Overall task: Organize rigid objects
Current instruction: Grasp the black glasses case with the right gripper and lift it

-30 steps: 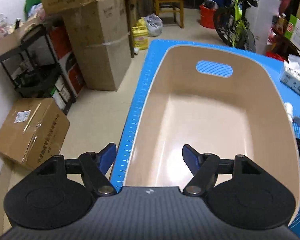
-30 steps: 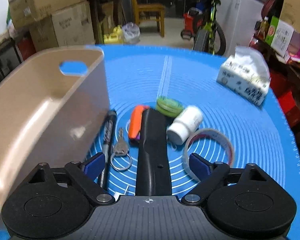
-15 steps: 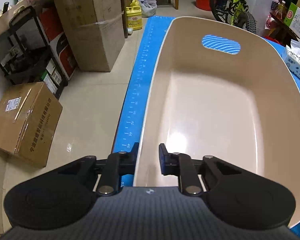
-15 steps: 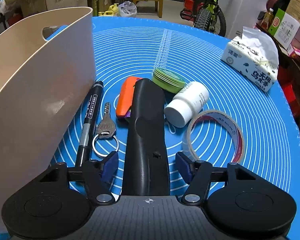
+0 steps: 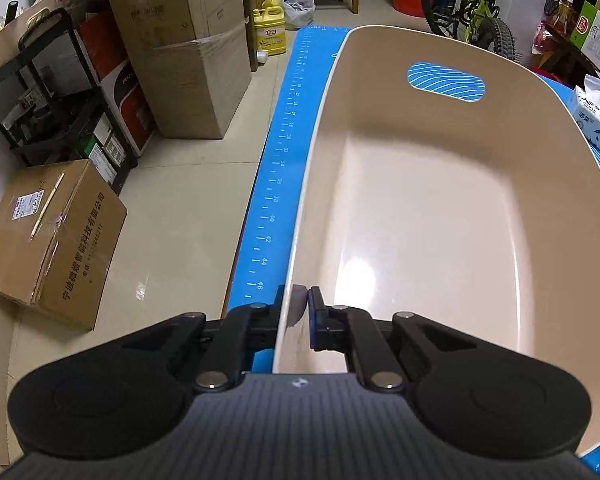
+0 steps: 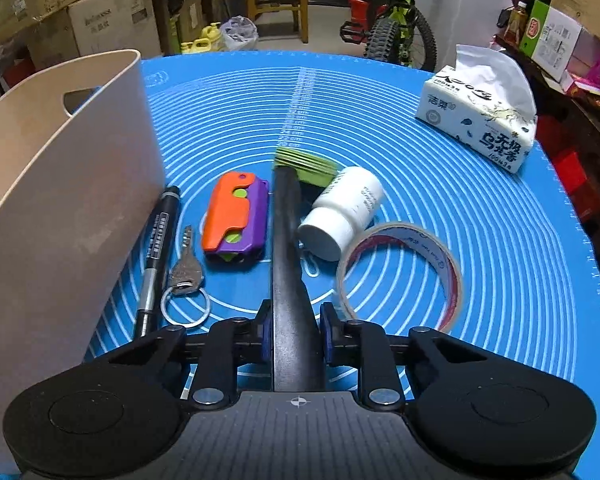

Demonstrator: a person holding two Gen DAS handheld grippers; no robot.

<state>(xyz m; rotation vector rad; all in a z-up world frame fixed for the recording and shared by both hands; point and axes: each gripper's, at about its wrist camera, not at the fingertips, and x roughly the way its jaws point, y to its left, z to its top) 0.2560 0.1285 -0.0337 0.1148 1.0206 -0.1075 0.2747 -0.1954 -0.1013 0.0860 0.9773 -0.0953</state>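
A: Item — black handle (image 6: 290, 280), lying on the mat (image 6: 480, 240); clamped at its near end by the right gripper (image 6: 294, 338).

B: To be lifted level, clear of the white bottle (image 6: 342, 214) touching it. Bin (image 5: 440, 208) — rim pinched by the left gripper (image 5: 298, 312); empty interior shown only in the left view, the clutter only in the right.

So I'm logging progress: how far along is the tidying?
Early. Nothing is in the bin. The left gripper clamps its rim; the right gripper grips the black tool. Pen, key, bottle and tape remain on the mat.
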